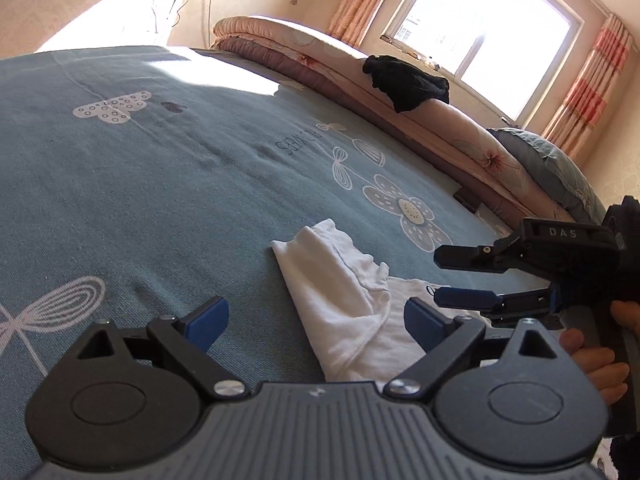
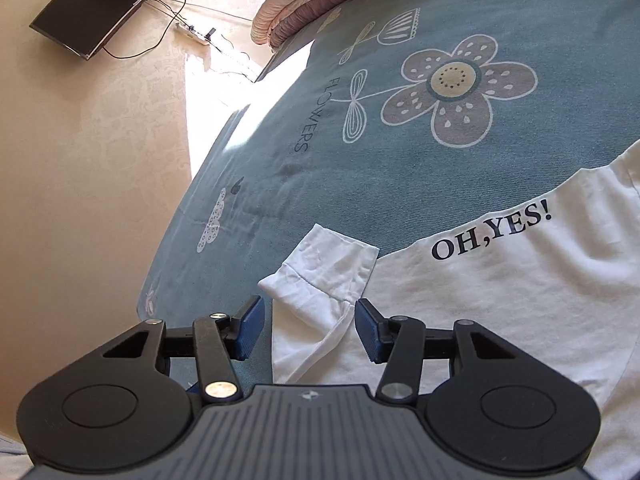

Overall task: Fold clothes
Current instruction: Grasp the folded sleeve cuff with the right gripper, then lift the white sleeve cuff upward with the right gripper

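My left gripper (image 1: 316, 322) stands with its jaws spread wide, and the folded sleeve (image 1: 340, 300) of the white shirt (image 2: 500, 292) lies on the bed between the blue pads (image 1: 208, 322) without either pad pressing on it. My right gripper (image 2: 310, 328) has its jaws about half apart, straddling the same sleeve near the armpit; the cloth runs up between its pads, but I see a gap on both sides, so nothing is gripped. In the left view that right gripper comes in from the right edge, held in my hand (image 1: 596, 360), its fingers hovering just above the shirt's body.

The shirt lies spread flat on the blue-green bedsheet (image 2: 400, 184), its sleeve doubled back toward the cuff, and the black words "OH,YES!" (image 2: 492, 232) run across the chest. Beyond it the sheet shows a big printed flower (image 2: 456, 80) and the word "FLOWERS".

Farther off, a rolled pink quilt (image 1: 320, 56) lies along the far edge of the bed with a black garment (image 1: 404, 80) draped over it. Behind that are a bright window (image 1: 492, 28) with striped curtains (image 1: 592, 80), and a dark screen (image 2: 104, 4) mounted on the wall.
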`<state>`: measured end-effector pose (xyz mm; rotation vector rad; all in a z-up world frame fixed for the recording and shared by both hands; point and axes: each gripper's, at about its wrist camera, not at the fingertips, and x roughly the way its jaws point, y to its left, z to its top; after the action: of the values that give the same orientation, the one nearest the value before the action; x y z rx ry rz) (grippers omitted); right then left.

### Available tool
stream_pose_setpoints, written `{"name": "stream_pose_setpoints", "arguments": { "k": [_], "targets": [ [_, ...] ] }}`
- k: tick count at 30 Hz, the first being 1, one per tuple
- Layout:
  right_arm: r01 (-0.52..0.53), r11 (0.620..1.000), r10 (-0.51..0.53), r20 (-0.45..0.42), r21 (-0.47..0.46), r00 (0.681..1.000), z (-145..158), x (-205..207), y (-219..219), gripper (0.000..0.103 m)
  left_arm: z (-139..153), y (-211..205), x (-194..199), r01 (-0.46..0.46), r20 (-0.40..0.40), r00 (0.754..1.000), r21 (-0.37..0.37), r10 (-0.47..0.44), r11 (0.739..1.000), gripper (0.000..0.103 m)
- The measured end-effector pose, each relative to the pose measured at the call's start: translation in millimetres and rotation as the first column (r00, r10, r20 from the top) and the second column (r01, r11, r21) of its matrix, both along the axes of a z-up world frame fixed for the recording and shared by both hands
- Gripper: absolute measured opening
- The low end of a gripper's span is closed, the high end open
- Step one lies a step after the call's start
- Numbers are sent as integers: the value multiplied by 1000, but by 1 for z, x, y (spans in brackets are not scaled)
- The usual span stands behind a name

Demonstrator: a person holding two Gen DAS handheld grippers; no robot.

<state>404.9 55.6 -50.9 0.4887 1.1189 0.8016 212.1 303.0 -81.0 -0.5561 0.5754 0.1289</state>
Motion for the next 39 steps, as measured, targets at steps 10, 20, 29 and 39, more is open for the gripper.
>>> {"name": "stream_pose_setpoints", "arguments": {
  "k": [10, 20, 29, 39],
  "targets": [
    [8, 1000, -10, -79, -25, 997, -42, 15, 30, 49, -9, 12, 4, -42, -16, 999, -57, 41, 997, 95],
    [21, 999, -20, -19, 45, 1000, -51, 20, 32, 42, -11, 15, 5, -63, -17, 998, -67, 62, 996, 95],
    [45, 999, -42, 70, -31, 997, -41, 11, 28, 11, -10, 13, 7, -61, -16, 998, -61, 60, 996, 95],
    [141, 990, -136, 191, -11, 972, 16, 2, -25, 11, -9, 2, 14, -25, 0, 1000, -74, 25, 997, 95]
  ]
}}
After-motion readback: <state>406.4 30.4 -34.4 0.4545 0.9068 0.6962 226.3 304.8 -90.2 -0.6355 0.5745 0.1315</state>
